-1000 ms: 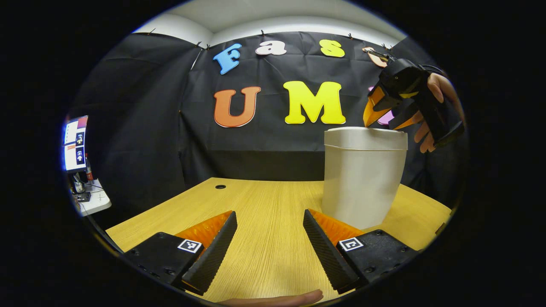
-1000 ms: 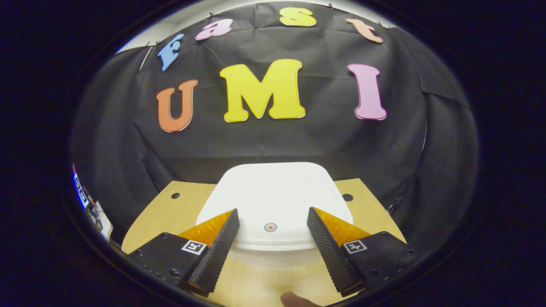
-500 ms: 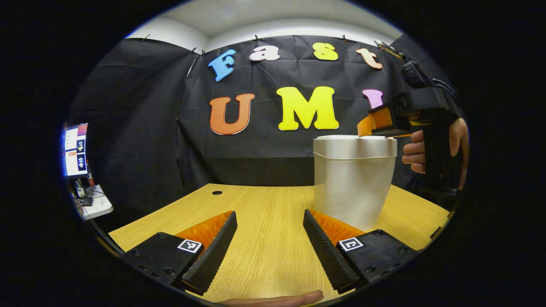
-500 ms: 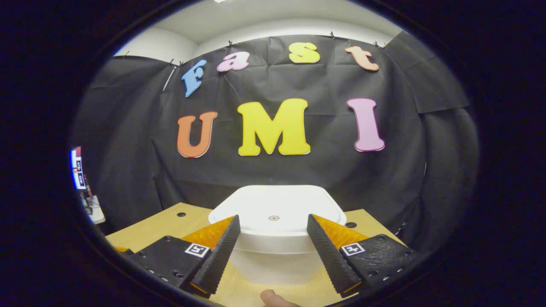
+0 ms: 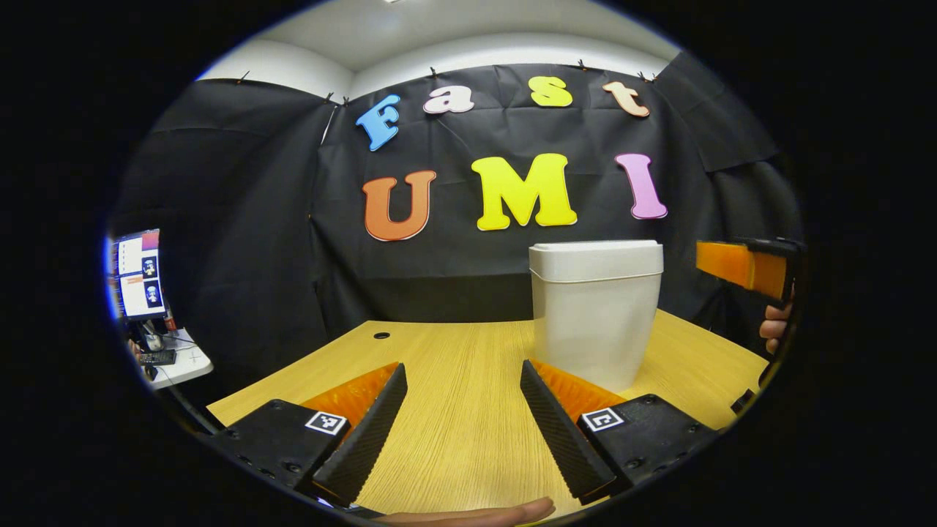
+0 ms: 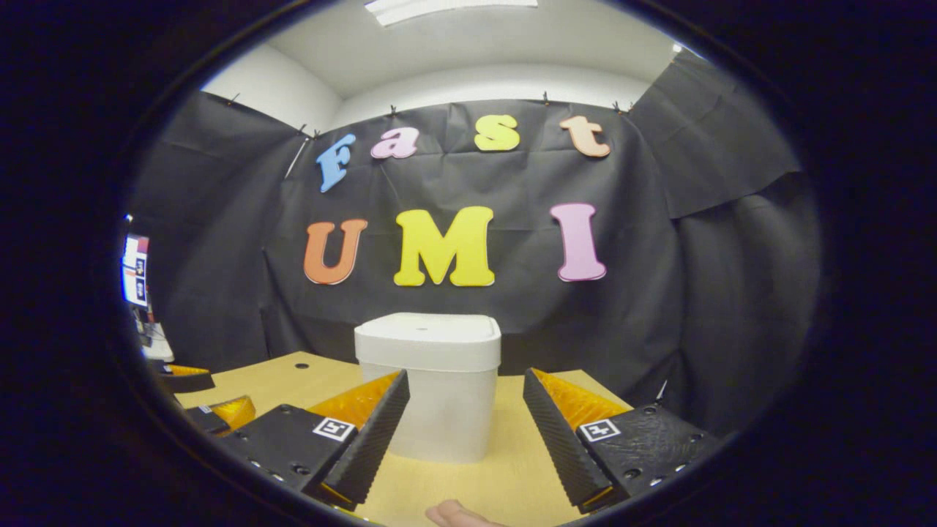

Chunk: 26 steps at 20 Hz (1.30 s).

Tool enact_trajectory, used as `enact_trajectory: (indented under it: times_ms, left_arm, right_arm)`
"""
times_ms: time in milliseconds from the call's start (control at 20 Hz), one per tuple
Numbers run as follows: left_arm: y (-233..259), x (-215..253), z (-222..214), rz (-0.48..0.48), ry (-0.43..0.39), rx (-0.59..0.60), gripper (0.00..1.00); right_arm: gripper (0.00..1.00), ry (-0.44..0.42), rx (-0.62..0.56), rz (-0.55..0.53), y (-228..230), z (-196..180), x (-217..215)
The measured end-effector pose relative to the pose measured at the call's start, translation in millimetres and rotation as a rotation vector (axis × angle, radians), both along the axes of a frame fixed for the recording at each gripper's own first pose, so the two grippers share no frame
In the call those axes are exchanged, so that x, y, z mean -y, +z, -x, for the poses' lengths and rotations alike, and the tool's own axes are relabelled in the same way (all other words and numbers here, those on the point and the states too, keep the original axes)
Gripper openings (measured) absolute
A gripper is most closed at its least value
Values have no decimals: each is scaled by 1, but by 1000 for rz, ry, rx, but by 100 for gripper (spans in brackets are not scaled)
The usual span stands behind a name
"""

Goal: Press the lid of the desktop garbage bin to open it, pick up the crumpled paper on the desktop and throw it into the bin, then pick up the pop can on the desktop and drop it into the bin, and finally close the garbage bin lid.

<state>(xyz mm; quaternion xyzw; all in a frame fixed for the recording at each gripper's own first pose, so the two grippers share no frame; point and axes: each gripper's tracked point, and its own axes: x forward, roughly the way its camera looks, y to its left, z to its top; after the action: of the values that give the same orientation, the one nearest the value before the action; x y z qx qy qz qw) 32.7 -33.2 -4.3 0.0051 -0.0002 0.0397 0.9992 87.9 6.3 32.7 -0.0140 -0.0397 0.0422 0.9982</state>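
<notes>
— Where's the bin?
— The white bin, lid down, stands far right on the wooden bench. Black cloth behind.
— The tongs?
— Left tongs and right tongs both gape, empty.

This looks like a test booth inside an office or lab room. Black cloth hangs on clips as a wall ahead of both grippers. Above it are a plain white wall and a ceiling light. A wooden desk with a cable hole lies under the fingers. Far to the left stands a computer screen on a small white table, maybe with a keyboard.
</notes>
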Motion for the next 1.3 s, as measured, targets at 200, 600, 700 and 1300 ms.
enact_trajectory:
  times_ms: [200, 600, 700, 1300]
  left_arm:
    - [15, -4, 25, -12, 14, 47, 100]
    - [24, 5, 38, -47, 0, 95, 100]
    - [21, 8, 41, -54, -4, 82, 100]
    - [21, -1, 42, -49, 6, 83, 100]
  right_arm:
    - [95, 23, 39, -8, 6, 34, 24]
    - [97, 60, 36, 14, -2, 48, 11]
    - [95, 69, -2, 5, -14, 50, 1]
    - [95, 24, -39, 96, -29, 55, -8]
